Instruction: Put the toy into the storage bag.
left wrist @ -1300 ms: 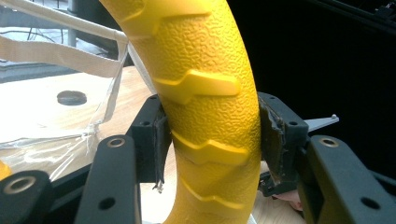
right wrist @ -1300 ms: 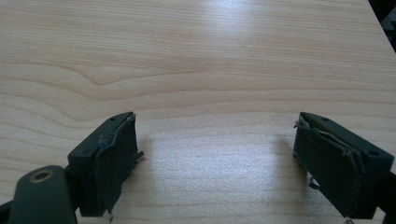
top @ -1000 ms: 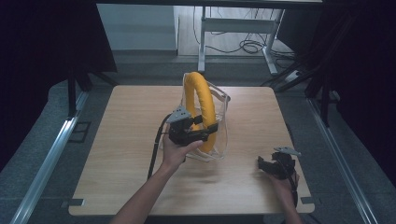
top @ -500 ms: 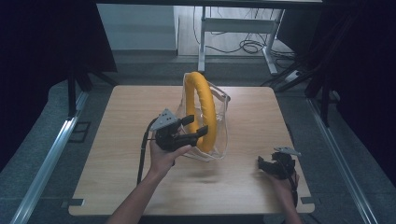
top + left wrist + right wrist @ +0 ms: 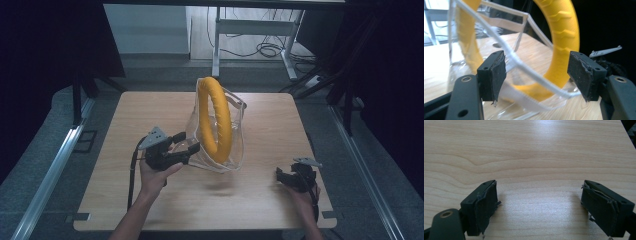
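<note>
The yellow ring (image 5: 214,120) stands upright inside the clear bag (image 5: 235,150) at mid-bench (image 5: 125,120). Left hand-held gripper (image 5: 189,145), just opened, straddles the bag's white rim untouched. Right hand-held gripper (image 5: 281,176), jaws apart and empty, rests well right of the bag.

A pale wooden tabletop (image 5: 260,200) stands on grey carpet (image 5: 45,165); behind it, a metal-framed desk (image 5: 250,30) over tangled cables (image 5: 267,49).

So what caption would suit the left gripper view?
Open left gripper facing a yellow ring inside a clear bag on the table.
</note>
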